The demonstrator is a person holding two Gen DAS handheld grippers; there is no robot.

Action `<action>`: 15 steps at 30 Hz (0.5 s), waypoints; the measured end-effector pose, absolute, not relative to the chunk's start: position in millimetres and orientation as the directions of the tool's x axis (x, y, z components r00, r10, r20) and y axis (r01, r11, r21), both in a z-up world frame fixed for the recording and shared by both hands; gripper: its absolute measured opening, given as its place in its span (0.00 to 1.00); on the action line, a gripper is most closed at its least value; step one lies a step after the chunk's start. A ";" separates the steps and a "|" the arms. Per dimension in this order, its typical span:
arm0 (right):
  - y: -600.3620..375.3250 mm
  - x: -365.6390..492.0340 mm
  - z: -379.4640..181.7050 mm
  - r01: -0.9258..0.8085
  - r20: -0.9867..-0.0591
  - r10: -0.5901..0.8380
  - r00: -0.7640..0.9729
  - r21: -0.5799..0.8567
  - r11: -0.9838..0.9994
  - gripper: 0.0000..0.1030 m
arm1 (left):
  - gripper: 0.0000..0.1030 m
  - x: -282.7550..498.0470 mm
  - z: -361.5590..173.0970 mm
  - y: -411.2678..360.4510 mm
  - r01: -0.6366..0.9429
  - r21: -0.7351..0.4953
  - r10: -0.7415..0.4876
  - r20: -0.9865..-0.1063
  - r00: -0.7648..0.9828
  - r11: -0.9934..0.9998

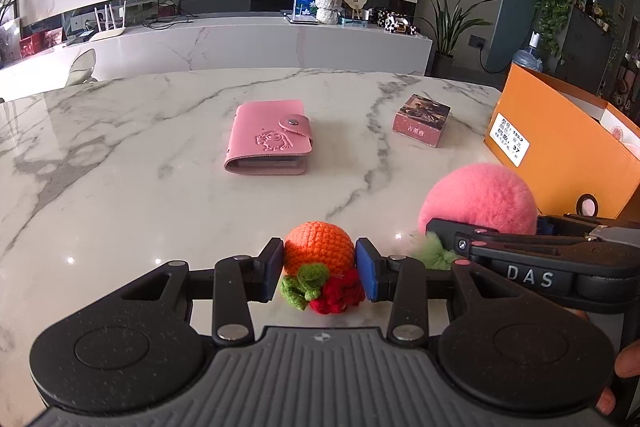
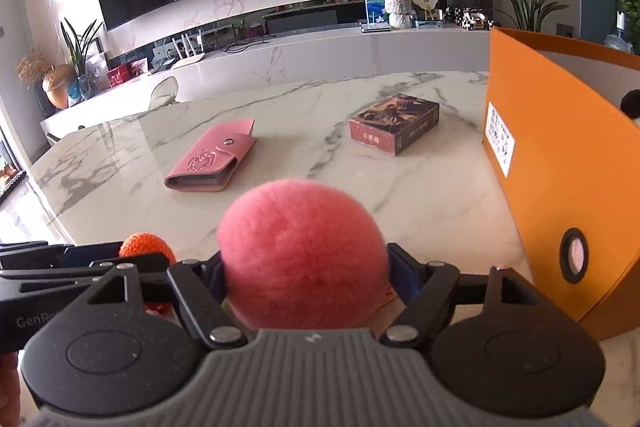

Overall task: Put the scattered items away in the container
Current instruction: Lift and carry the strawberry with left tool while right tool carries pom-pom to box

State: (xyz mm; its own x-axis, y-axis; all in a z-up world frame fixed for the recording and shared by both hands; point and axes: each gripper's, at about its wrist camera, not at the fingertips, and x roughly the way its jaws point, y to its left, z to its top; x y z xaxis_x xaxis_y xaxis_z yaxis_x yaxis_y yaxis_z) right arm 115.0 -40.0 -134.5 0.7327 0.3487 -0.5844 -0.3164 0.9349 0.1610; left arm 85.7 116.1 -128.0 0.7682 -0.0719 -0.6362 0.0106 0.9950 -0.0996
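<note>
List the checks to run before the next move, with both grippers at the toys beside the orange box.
1. Left gripper shut on crocheted orange toy: ok.
2. Right gripper pads pressing pink pompom: cannot tell; fur hides them.
3. Orange box top open: ok.
4. Pink wallet and small printed box inside the container: not ok; both lie on the marble table.
5. Gap between the two grippers: cannot tell.

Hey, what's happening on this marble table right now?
A person is tidying small items into the orange box with a handheld gripper in each hand. The left gripper is clamped on a crocheted orange fruit. The right gripper straddles a fluffy pink pompom; its grip can't be judged. A pink wallet and a small printed box lie on the table.
</note>
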 end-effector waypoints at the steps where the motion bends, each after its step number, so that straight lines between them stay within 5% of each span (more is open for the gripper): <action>1: -38.3 115.4 -136.0 -0.323 -0.592 0.352 0.725 0.159 0.933 0.61 | 0.44 86.3 -128.3 116.4 0.011 -0.103 -0.074 -0.635 0.769 0.995; 5: -34.1 113.4 -138.2 -0.343 -0.598 0.354 0.719 0.138 0.929 0.48 | 0.44 87.5 -129.2 118.4 0.009 -0.119 -0.083 -0.629 0.773 0.993; 15: -35.2 97.8 -120.3 -0.367 -0.540 0.347 0.767 0.073 0.927 0.46 | 0.44 77.6 -113.5 117.4 0.015 -0.123 -0.086 -0.593 0.800 0.992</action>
